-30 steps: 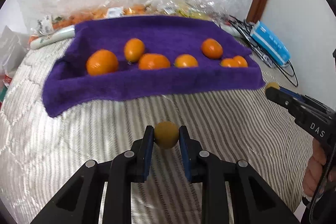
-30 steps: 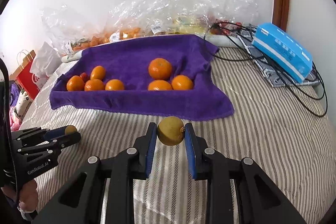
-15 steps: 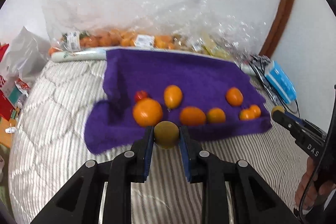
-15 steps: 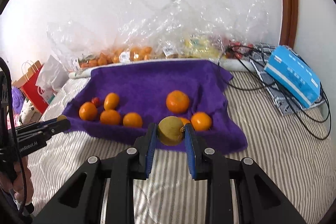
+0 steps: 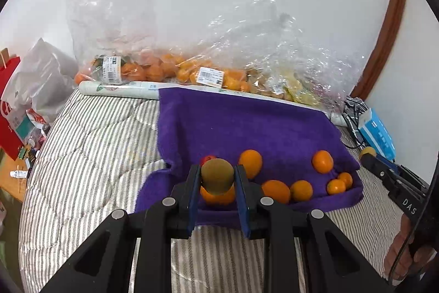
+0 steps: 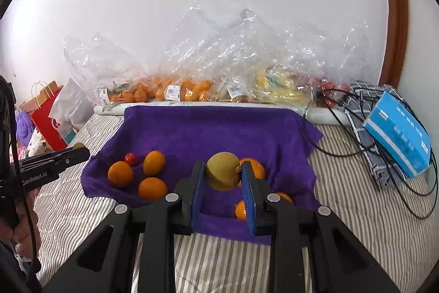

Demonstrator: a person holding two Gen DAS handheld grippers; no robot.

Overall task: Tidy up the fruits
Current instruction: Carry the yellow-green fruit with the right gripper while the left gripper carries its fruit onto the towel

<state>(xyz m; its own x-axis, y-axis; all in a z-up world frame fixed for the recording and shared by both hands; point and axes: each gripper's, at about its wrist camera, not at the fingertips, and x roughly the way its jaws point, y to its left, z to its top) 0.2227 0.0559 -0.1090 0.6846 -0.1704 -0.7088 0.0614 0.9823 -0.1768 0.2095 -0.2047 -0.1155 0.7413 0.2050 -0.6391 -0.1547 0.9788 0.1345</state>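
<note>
My left gripper [image 5: 217, 177] is shut on a small brown-green kiwi [image 5: 217, 175], held above the near edge of the purple towel [image 5: 247, 125]. My right gripper [image 6: 223, 175] is shut on a second, yellower kiwi [image 6: 222, 174] over the same towel [image 6: 214, 128]. Several oranges lie on the towel, such as one orange [image 5: 250, 162] in the left wrist view and another orange [image 6: 152, 188] in the right wrist view. A small red fruit [image 6: 131, 159] sits among them. Each view shows the other gripper at its side: the right one [image 5: 369, 154], the left one [image 6: 78, 148].
The towel lies on a striped bed cover [image 5: 90, 150]. Clear plastic bags of fruit [image 6: 192, 84] line the wall behind it. A blue box [image 6: 397, 139] and black cables [image 6: 343, 122] lie at the right. Shopping bags [image 5: 16, 106] stand off the bed's left side.
Both grippers rose and moved forward toward the towel with their kiwis still held. The towel and oranges now sit right under the fingertips, and more of the wall and bags shows.
</note>
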